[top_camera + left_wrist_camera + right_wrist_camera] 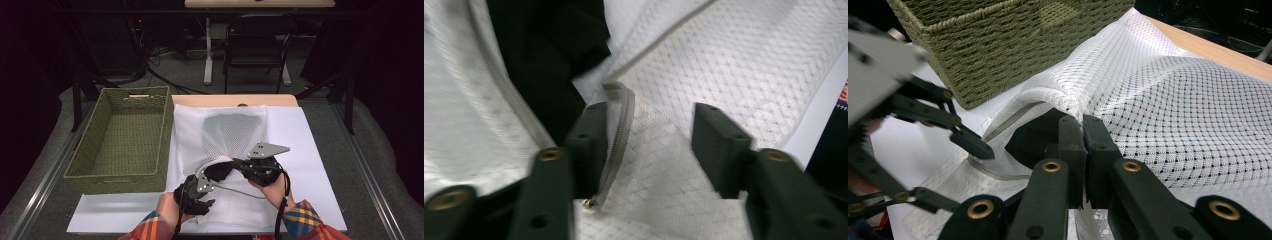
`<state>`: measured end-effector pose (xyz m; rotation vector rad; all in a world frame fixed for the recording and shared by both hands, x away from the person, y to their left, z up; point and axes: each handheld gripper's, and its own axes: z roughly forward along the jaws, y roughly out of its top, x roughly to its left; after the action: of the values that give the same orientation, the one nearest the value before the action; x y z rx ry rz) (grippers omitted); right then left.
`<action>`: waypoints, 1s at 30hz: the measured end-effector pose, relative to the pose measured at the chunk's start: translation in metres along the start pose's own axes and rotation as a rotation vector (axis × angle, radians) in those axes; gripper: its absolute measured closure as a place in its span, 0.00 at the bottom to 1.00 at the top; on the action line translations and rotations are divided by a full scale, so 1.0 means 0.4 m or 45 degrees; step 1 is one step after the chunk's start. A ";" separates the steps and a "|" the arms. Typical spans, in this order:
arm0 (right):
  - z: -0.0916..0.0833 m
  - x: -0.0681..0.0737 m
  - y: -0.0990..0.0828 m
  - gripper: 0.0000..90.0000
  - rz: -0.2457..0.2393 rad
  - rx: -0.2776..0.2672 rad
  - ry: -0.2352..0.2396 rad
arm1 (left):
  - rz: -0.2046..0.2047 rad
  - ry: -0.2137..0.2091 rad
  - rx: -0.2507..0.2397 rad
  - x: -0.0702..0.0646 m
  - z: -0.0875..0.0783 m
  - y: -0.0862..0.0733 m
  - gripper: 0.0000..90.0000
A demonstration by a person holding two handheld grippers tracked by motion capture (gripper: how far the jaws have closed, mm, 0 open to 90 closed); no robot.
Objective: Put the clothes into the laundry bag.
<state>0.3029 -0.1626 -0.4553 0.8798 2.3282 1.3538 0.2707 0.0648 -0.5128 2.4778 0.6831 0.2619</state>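
A white sheet point(310, 150) is covering the table, smooth and flat, with a strip of pale wood showing along its far edge. On its left part an olive-green woven basket point(120, 137) is standing, rectangular and deep, its coarse braided walls flaring slightly toward the rim.

Just right of the basket, a white mesh laundry bag point(220, 130) is lying on the sheet, soft and rumpled, its netting fine and diamond-patterned; a darker patch is showing through the mesh in its far half. At the near end its zippered mouth is gaping, and a piece of black cloth point(218, 171) is sitting in the opening, matte and limp.

The right gripper point(1083, 150) is pinching the upper edge of the bag's mouth, its black jaws pressed together on the mesh with almost no gap. The left gripper point(649, 145) is hovering at the near lip of the opening with its jaws partly apart; the grey zipper tape point(619, 140) is running alongside one pad, and flat mesh is lying between the two, not clamped.
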 end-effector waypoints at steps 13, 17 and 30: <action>-0.001 0.004 -0.004 0.98 -0.001 0.009 0.012 | -0.024 -0.021 0.089 0.027 0.018 -0.031 0.98; -0.004 0.004 -0.005 0.98 -0.004 0.008 0.014 | -0.040 -0.020 0.087 0.037 -0.003 -0.043 0.98; -0.005 0.009 -0.007 0.98 -0.006 0.022 0.024 | -0.050 0.117 -0.137 0.035 -0.092 -0.057 0.45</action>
<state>0.2981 -0.1627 -0.4567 0.8703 2.3580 1.3474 0.2613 0.1054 -0.4945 2.3597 0.7350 0.3890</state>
